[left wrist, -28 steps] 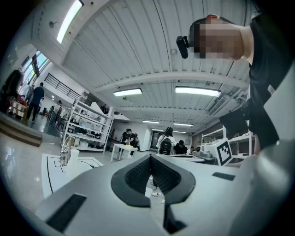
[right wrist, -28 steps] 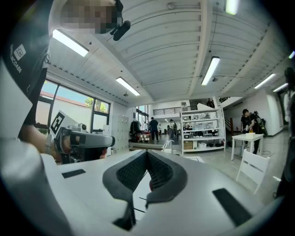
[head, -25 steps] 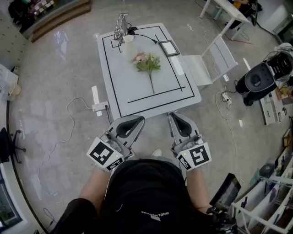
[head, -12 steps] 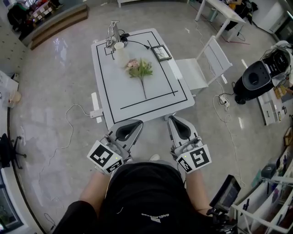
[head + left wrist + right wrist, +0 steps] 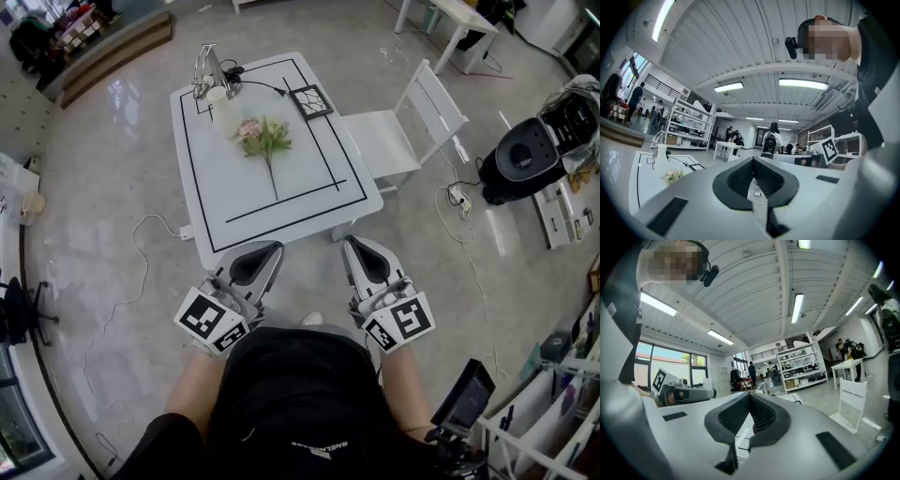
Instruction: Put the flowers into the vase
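White tabletop in an open workshop: task not begun.
The flowers lie flat on it, near the vase at the far end; left tool and right tool, both closed and empty, hang short of the near edge. Head view shows this layout; right tool view shows no flowers.

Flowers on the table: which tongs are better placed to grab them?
Probably the left tongs: the flowers lie almost straight ahead of them, while the right tongs sit off to the side. Both are shut.
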Demonstrator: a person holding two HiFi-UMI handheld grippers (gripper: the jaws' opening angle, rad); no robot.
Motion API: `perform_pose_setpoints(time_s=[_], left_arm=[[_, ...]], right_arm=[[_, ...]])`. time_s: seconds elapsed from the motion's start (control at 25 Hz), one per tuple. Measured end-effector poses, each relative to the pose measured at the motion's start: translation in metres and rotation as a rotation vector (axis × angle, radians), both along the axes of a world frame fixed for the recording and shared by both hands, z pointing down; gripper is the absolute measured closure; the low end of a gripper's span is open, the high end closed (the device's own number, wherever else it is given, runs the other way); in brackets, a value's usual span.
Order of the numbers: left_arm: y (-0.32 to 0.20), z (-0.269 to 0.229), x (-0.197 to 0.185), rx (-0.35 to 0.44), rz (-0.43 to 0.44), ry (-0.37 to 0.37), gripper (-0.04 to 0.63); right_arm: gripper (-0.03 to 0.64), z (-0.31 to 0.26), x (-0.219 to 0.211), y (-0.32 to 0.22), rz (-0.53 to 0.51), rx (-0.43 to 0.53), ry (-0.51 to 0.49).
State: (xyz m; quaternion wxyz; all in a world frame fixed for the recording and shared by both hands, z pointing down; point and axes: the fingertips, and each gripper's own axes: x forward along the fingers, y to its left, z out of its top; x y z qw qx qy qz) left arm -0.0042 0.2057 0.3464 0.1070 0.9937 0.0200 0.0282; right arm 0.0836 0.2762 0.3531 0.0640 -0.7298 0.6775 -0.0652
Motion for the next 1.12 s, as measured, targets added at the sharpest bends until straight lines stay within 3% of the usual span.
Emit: perform_pose_setpoints(time_s=[0.48,0.84,1.12], left_arm=[[-0.040,0.025,0.019,-0.046,-0.034,-0.045,0.592],[-0.123,0.035,0.041,-0.075,-0.046,-0.044,0.592],[-0.195,0.042,0.037,-0.101,-0.082,-0.038,0.592]], right_arm=[[0.615,0.030,0.022,-0.045,-0.042,-0.049,-0.078],[0.615,0.052,0.042,-0.135,-0.082,-0.135,-0.101],[0.615,0.064,0.051,-0.208,-0.103,-0.192,-0.124]])
